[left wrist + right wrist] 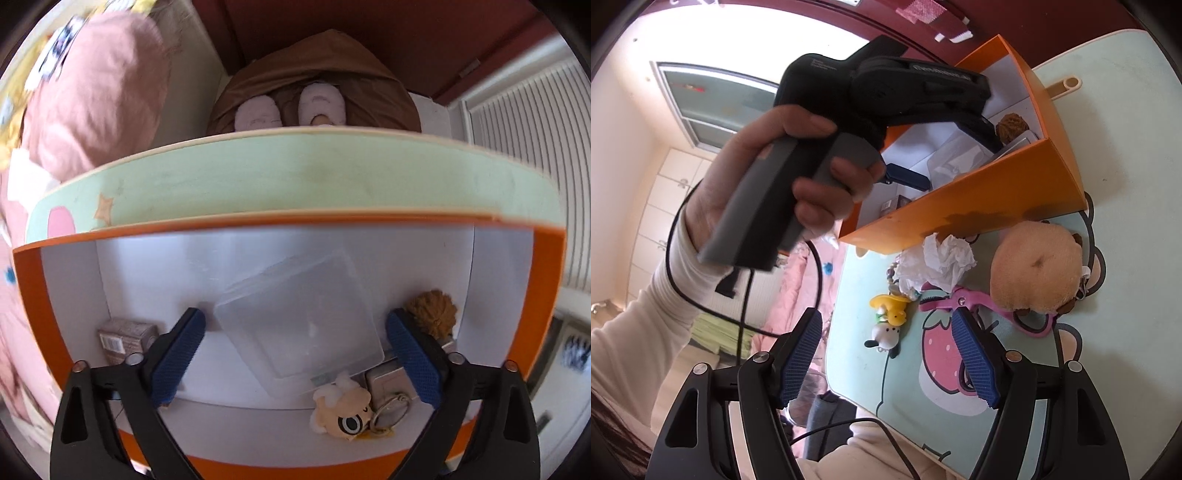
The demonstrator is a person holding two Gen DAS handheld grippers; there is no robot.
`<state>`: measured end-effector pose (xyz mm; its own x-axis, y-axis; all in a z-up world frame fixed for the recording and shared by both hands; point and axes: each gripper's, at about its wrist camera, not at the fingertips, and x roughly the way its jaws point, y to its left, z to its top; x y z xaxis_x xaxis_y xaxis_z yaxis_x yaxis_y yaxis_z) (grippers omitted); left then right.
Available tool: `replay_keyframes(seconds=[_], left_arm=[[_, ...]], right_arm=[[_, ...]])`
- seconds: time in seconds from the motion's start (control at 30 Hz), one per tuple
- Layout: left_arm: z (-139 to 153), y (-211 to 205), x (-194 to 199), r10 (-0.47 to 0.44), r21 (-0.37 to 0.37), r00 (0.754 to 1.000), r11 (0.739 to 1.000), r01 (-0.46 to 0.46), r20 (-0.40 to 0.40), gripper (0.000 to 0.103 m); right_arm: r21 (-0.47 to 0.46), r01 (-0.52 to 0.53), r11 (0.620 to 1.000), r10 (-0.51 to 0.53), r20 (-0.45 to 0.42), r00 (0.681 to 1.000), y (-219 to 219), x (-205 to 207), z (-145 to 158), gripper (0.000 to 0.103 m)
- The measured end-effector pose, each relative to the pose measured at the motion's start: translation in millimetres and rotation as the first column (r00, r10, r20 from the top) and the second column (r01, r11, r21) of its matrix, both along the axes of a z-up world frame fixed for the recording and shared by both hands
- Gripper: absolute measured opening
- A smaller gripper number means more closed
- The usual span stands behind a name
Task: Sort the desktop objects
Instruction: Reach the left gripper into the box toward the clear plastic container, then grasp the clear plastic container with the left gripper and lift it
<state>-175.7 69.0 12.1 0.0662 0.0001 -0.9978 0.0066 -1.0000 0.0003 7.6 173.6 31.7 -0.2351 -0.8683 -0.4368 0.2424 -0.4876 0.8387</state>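
Note:
My left gripper (295,325) is open inside the orange box (29,295), its blue pads either side of a clear plastic case (299,317) without touching it. Also in the box lie a walnut (432,310), a small brown carton (125,336), a silver block (384,380) and a plush keychain (343,410). My right gripper (886,332) is open and empty above the mat, near a yellow duck toy (890,310), a crumpled tissue (938,262), a pink clip (982,306) and a tan plush (1034,269). The orange box (990,199) and left gripper (945,155) also show there.
The pale green cartoon mat (1126,147) covers the table. A brown beanbag with slippers (314,96) lies beyond the table's far edge. Pink bedding (92,96) sits at left. A cable (746,295) hangs from the left handle.

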Motion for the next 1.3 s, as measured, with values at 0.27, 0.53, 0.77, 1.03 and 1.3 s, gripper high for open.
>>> replay_keyframes(seconds=[0.27,0.53,0.77,1.03,1.3], left_arm=[[4,7,8,-0.088,-0.017,0.996,0.996,0.088,-0.029,0.098],[31,13,26,-0.34,-0.023,0.928,0.94,0.341,-0.152,0.073],[86,-34,28,-0.16,0.178,0.954,0.962,0.208,-0.253,0.072],[137,-85,78,-0.062,0.321,0.932,0.929,0.185,-0.358,0.046],[111,-126,113,0.052,0.361,0.94,0.929,0.078,-0.338,0.046]], right_arm=[[-0.001,0.005,1.0,-0.005,-0.016,1.0,3,1,4,0.073],[0.005,0.005,1.0,-0.005,-0.033,0.999,2,2,6,0.073],[0.03,0.012,0.999,-0.011,-0.029,1.0,0,1,3,0.073],[0.07,0.017,0.997,-0.015,-0.029,0.999,-5,1,-1,0.073],[0.089,0.028,0.996,-0.026,-0.032,0.999,-5,0,-2,0.073]])
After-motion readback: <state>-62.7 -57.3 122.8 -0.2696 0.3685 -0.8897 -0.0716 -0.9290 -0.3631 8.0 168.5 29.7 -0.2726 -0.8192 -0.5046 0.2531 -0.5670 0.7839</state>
